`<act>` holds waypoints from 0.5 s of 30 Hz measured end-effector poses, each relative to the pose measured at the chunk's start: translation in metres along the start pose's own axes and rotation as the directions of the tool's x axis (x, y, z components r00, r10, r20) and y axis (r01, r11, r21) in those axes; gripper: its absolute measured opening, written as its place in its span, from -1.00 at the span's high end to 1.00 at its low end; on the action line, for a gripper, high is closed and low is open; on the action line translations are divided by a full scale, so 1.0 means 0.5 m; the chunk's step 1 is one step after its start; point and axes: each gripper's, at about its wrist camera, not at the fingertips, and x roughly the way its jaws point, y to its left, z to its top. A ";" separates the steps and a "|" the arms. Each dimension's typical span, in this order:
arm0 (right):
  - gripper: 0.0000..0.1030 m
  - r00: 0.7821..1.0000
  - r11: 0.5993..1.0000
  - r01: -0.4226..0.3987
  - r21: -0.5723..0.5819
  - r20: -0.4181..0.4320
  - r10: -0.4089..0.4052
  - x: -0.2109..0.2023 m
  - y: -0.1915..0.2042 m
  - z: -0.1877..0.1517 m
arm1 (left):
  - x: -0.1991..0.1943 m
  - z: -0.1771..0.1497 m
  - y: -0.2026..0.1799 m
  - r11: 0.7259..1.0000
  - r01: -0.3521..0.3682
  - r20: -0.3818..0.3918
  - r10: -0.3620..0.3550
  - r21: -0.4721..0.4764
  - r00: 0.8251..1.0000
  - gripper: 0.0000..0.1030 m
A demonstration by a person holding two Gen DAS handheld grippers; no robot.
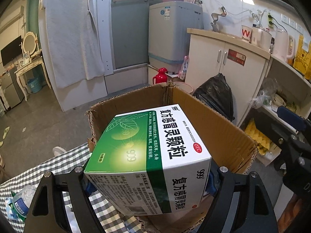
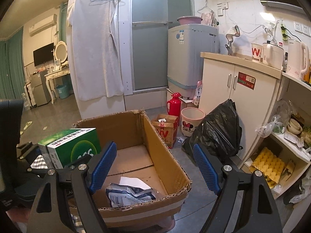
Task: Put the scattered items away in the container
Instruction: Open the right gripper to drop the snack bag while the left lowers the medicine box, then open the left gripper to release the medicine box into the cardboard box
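The medicine box (image 1: 147, 155) hides the left tool's (image 1: 149, 176) pads.

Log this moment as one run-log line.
left gripper: shut on medicine box, over cardboard box | right gripper: open, empty | in box: blue-white packet

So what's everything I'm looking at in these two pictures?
medicine box: one, green and white, between the left jaws at the box's edge
cardboard box: one, brown, open, on the checked cloth
packet: one, dark blue and white, inside the cardboard box
checked cloth: one, grey and white, under the box
bin bag: one, black, on the floor
flask: one, red, by the washer
left gripper: black, holding the medicine box
right gripper: blue pads, open, empty
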 end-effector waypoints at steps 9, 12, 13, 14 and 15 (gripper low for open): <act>-0.65 0.998 1.000 -0.021 0.000 0.057 0.021 -0.031 0.022 0.021 | -0.038 0.013 0.003 1.000 0.005 0.074 -0.006 0.017 0.997 -0.93; -0.65 0.997 0.999 -0.032 -0.002 0.074 0.032 -0.042 0.032 0.028 | -0.050 0.018 0.007 1.000 -0.002 0.084 0.001 0.018 0.996 -0.93; -0.65 0.996 0.999 -0.038 -0.002 0.082 0.038 -0.047 0.037 0.032 | -0.055 0.019 0.010 1.000 -0.003 0.087 0.002 0.014 0.996 -0.93; -0.65 0.995 0.999 -0.044 -0.003 0.086 0.044 -0.050 0.041 0.034 | -0.060 0.020 0.016 1.000 -0.008 0.090 0.008 0.008 0.996 -0.93; -0.65 0.995 0.999 -0.051 -0.005 0.091 0.051 -0.053 0.047 0.037 | -0.065 0.020 0.022 1.000 -0.015 0.093 0.014 0.002 0.996 -0.94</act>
